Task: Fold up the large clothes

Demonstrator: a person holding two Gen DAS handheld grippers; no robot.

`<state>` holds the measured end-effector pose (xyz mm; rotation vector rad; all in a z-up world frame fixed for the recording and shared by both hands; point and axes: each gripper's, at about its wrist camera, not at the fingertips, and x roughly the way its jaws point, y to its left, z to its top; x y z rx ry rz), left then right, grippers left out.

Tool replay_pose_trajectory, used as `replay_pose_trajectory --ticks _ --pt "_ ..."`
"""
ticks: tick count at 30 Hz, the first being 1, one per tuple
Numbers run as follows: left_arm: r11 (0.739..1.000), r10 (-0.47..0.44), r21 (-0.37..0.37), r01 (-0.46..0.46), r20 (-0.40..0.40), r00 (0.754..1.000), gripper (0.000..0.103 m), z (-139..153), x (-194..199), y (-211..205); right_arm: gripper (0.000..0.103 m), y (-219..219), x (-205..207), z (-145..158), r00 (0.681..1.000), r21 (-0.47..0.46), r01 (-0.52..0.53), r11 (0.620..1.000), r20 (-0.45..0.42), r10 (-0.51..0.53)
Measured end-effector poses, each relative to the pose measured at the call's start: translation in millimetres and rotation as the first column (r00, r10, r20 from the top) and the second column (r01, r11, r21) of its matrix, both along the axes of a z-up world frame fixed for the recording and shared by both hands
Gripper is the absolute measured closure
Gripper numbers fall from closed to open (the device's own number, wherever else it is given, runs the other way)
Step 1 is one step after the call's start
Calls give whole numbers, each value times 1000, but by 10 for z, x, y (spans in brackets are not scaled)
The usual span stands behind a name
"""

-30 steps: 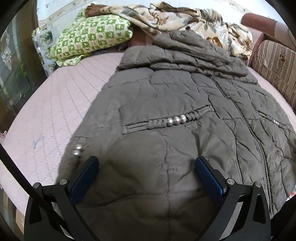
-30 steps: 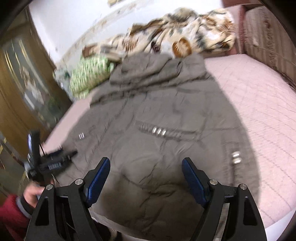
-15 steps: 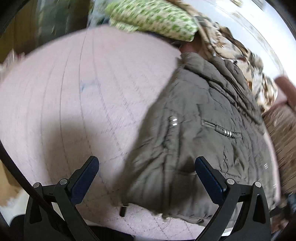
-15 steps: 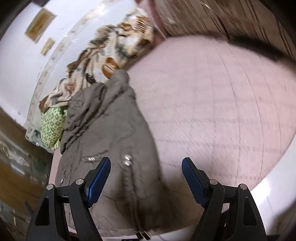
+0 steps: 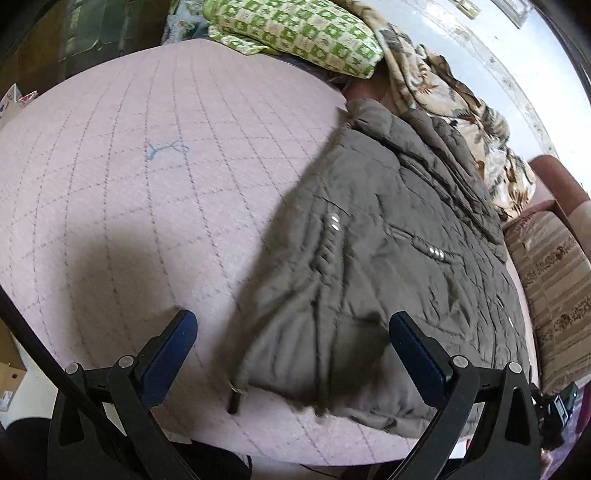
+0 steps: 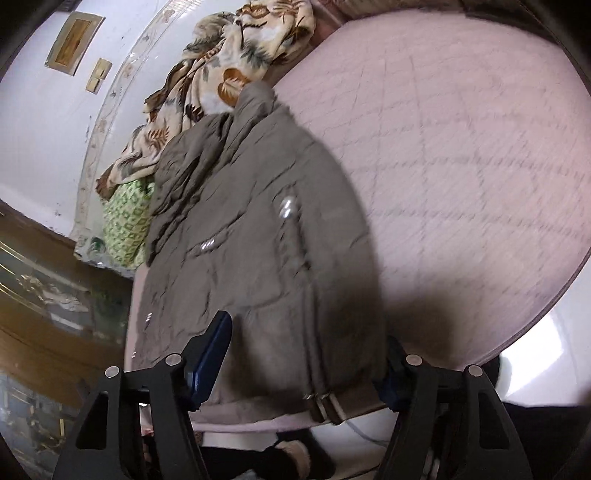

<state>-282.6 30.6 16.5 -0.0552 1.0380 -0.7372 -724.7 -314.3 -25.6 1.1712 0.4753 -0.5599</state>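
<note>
A grey-brown quilted jacket lies spread front-up on the pink quilted bed, hood toward the pillows. In the left wrist view its lower left hem corner sits between the fingers of my left gripper, which is open and hovers at the bed's near edge without pressing the cloth. In the right wrist view the jacket runs away up the frame. Its lower right hem corner with the zipper ends lies between the fingers of my right gripper. Those jaws are closing, and the pads do not visibly press the fabric.
A green checked pillow and a floral blanket lie at the head of the bed. A striped cushion borders the jacket's far side. A dark wooden cabinet stands beside the bed. A slippered foot is below the bed edge.
Both grippers swung outward from over the jacket's middle to its two lower corners, each rolling as it went. The right gripper dropped closer to the hem and its jaws narrowed.
</note>
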Motion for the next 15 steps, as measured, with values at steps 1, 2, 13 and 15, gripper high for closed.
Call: replay_pose_trajectory --ticks 1,2,13,15 --pt "1000 -8 -1 8 1 1000 0 -4 -33 -6 31 26 18 -21 1000 13 -6 1000 15 6" --pt "1000 -22 -4 22 5 1000 0 -8 -87 -28 32 54 37 -34 1000 22 -11 1000 30 10" --pt "999 -5 -41 7 63 998 3 -11 -234 -160 61 163 181 -90 998 2 18 1000 56 -18" --pt "1000 -5 -29 8 84 996 4 -11 -249 -189 61 166 206 -84 999 -9 19 1000 45 -18"
